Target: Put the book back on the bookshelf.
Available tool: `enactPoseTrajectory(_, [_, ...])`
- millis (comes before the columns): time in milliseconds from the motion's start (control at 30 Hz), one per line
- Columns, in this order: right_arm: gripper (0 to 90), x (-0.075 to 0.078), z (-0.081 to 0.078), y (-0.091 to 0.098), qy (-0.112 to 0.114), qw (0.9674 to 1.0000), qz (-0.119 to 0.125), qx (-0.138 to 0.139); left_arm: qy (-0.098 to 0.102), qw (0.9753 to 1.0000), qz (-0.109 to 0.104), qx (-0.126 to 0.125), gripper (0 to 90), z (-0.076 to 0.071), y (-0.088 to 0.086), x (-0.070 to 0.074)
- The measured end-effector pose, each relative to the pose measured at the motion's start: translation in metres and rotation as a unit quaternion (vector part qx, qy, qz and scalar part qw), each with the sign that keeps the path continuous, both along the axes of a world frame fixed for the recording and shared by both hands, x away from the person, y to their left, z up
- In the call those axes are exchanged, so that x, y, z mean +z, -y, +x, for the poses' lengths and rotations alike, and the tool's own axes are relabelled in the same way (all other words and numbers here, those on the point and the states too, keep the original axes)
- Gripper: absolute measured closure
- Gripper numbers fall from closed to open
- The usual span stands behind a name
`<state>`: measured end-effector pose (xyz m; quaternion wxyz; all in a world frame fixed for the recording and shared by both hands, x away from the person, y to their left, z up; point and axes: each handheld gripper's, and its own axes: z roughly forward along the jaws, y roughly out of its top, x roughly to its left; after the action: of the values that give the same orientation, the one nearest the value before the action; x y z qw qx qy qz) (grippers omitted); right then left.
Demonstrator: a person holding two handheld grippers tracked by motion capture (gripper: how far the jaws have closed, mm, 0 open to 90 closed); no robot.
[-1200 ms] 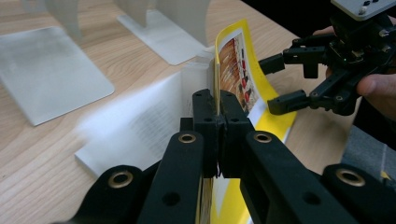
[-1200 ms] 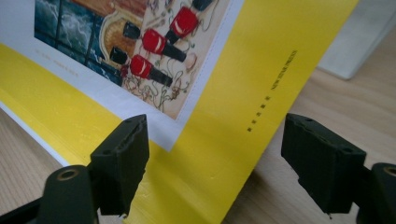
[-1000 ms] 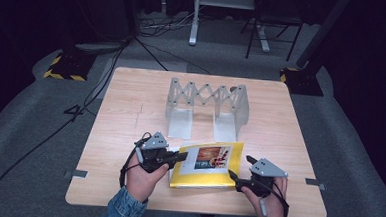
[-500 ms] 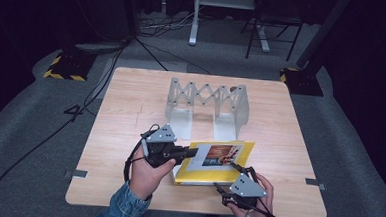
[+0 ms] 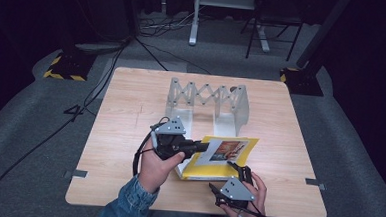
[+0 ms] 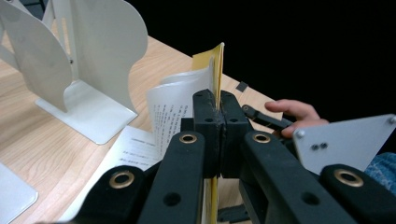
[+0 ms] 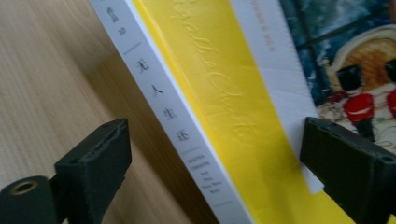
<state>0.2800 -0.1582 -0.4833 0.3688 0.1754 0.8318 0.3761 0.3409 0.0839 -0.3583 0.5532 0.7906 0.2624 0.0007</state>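
A yellow book [image 5: 228,158] with a picture on its cover lies on the wooden table [image 5: 125,115], its left part raised. My left gripper [image 5: 206,148] is shut on the yellow cover's edge [image 6: 217,65]; white pages [image 6: 177,107] curl beside the jaws. My right gripper [image 5: 238,172] is at the book's near edge. Its jaws have just been opening and stand wide, with the white spine [image 7: 177,130] between them and no pad pressing on it.
A white expanding bookend rack [image 5: 206,96] stands upright behind the book, and it rises close by at the left of the left gripper view [image 6: 93,46]. Bare wood lies to the left and right of the book. Cables run over the grey floor beyond the table.
My right gripper went from the book's right end to its near edge and its jaws spread. My left gripper rose a little with the cover, tilting the book's left side up.
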Motion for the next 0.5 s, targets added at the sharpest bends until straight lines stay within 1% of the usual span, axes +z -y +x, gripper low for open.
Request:
enactPoseTrajectory(33, [7.6, -0.003, 0.002, -0.003, 0.006, 1.0, -0.007, -0.003, -0.001, 1.0, 0.001, -0.002, 88.4, 0.001, 0.003, -0.001])
enactPoseTrajectory(67, [7.6, -0.003, 0.002, -0.003, 0.006, 1.0, -0.007, -0.003, -0.001, 1.0, 0.001, -0.002, 88.4, 0.001, 0.003, -0.001])
enactPoseTrajectory(133, [7.5, -0.006, 0.004, -0.006, 0.019, 0.9997, -0.014, -0.009, -0.004, 1.0, 0.0, -0.003, 88.4, 0.002, 0.006, -0.002])
enactPoseTrajectory(167, [7.6, -0.008, 0.006, -0.008, 0.029, 0.9993, -0.019, -0.012, -0.004, 1.0, 0.002, -0.005, 88.4, 0.003, 0.007, -0.003])
enactPoseTrajectory(200, [7.6, -0.008, 0.006, -0.008, 0.029, 0.9993, -0.019, -0.012, -0.004, 1.0, 0.002, -0.005, 88.4, 0.003, 0.007, -0.003])
enactPoseTrajectory(233, [7.6, -0.008, 0.007, -0.009, 0.04, 0.9989, -0.022, -0.015, -0.005, 1.0, 0.003, -0.004, 88.4, 0.003, 0.007, -0.004])
enactPoseTrajectory(300, [5.3, -0.009, 0.009, -0.011, 0.057, 0.9978, -0.03, -0.02, -0.009, 0.9999, -0.001, -0.006, 88.4, 0.003, 0.007, -0.005])
enactPoseTrajectory(367, [0.0, -0.012, 0.011, -0.018, 0.087, 0.995, -0.04, -0.028, -0.011, 0.9999, -0.001, -0.004, 88.3, 0.003, 0.007, -0.006])
enactPoseTrajectory(433, [0.0, -0.013, 0.011, -0.019, 0.09, 0.9945, -0.045, -0.028, -0.011, 0.9999, 0.0, -0.002, 88.4, 0.002, 0.007, -0.006])
enactPoseTrajectory(467, [0.0, -0.015, 0.013, -0.023, 0.098, 0.9933, -0.052, -0.032, -0.012, 0.9999, 0.0, -0.002, 88.4, 0.002, 0.007, -0.007])
enactPoseTrajectory(500, [0.0, -0.016, 0.013, -0.024, 0.102, 0.9926, -0.054, -0.035, -0.02, 0.9998, -0.006, -0.004, 88.4, 0.003, 0.007, -0.009])
